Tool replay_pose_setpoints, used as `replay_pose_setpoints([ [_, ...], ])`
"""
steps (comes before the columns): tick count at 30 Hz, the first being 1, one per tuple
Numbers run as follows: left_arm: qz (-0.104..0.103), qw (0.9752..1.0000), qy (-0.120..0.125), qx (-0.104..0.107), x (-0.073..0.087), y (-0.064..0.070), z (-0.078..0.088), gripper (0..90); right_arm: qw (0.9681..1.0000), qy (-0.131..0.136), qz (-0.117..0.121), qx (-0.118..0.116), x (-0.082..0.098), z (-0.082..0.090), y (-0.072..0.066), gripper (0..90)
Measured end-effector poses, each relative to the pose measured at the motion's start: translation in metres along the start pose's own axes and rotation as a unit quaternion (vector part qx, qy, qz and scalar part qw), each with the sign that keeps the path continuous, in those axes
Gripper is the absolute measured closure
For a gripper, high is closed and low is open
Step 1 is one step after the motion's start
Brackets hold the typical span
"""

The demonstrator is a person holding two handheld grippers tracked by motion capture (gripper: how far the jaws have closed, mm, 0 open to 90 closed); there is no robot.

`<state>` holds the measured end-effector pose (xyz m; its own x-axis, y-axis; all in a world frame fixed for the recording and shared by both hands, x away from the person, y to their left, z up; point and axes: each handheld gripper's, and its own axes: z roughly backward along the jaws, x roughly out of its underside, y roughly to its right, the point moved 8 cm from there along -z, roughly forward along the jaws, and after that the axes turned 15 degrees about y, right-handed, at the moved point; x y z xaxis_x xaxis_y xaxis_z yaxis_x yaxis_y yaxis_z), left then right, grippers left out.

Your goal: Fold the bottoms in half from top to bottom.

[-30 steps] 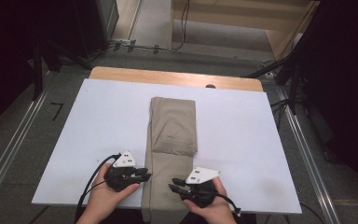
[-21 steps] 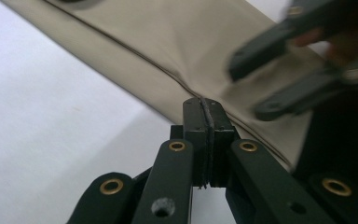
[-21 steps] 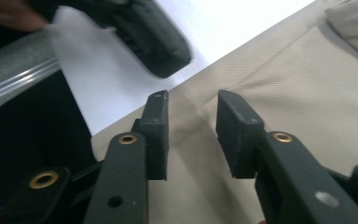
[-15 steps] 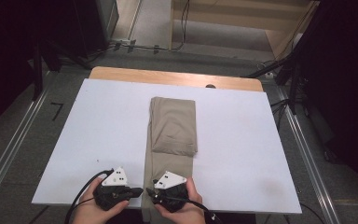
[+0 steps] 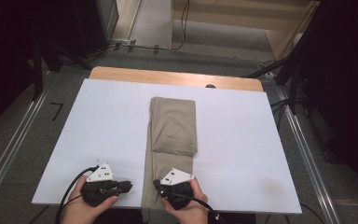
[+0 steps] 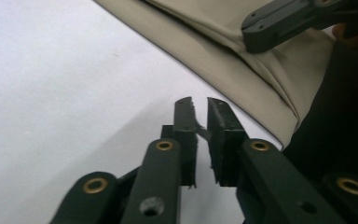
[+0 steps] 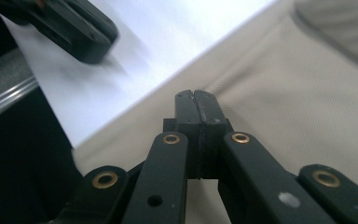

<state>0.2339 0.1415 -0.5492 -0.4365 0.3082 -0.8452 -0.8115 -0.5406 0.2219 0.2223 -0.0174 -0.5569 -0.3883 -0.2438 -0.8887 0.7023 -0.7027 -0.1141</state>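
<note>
Khaki trousers (image 5: 172, 126) lie folded lengthwise down the middle of the white table (image 5: 107, 121), their upper half doubled back and their lower end hanging over the near edge. My left gripper (image 5: 129, 185) lies on the table just left of the cloth, pointing at it. Its jaws (image 6: 200, 103) have just been opening to a narrow gap with nothing between them. My right gripper (image 5: 156, 184) rests over the lower strip of the trousers (image 7: 298, 93), pointing left. Its jaws (image 7: 196, 95) have just closed and meet, with no cloth seen between them.
The table's near edge runs right under both hands, with dark floor below it. A wooden strip (image 5: 177, 77) borders the far edge. Metal rails (image 5: 307, 154) flank the table, and cables (image 5: 140, 46) lie on the floor behind it.
Both hands have shifted left and toward the near edge. The right gripper has come from the cloth's right edge to over its lower strip.
</note>
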Motion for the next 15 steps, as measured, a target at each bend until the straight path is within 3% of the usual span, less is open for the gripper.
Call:
replay_pose_setpoints([
  [5, 0.009, 0.9998, 0.013, -0.009, -0.003, -0.006, 0.004, 58.9, 0.9998, 0.015, 0.002, -0.012, -0.02, -0.001, -0.005, 88.5],
  [7, 0.007, 0.9998, 0.013, -0.013, -0.002, -0.008, 0.005, 55.8, 0.9998, 0.01, 0.004, -0.018, -0.022, -0.005, -0.008, 88.5],
  [11, 0.006, 0.9999, 0.009, -0.01, -0.001, -0.009, 0.005, 49.8, 0.9993, -0.009, 0.001, -0.035, -0.017, -0.017, -0.011, 88.4],
  [14, 0.004, 0.9999, 0.006, -0.01, 0.0, -0.008, 0.002, 45.2, 0.9976, -0.032, -0.008, -0.06, -0.007, -0.025, -0.014, 86.3],
  [15, 0.003, 0.9999, 0.006, -0.008, 0.0, -0.007, 0.001, 45.1, 0.9972, -0.027, -0.014, -0.069, -0.006, -0.026, -0.014, 83.4],
])
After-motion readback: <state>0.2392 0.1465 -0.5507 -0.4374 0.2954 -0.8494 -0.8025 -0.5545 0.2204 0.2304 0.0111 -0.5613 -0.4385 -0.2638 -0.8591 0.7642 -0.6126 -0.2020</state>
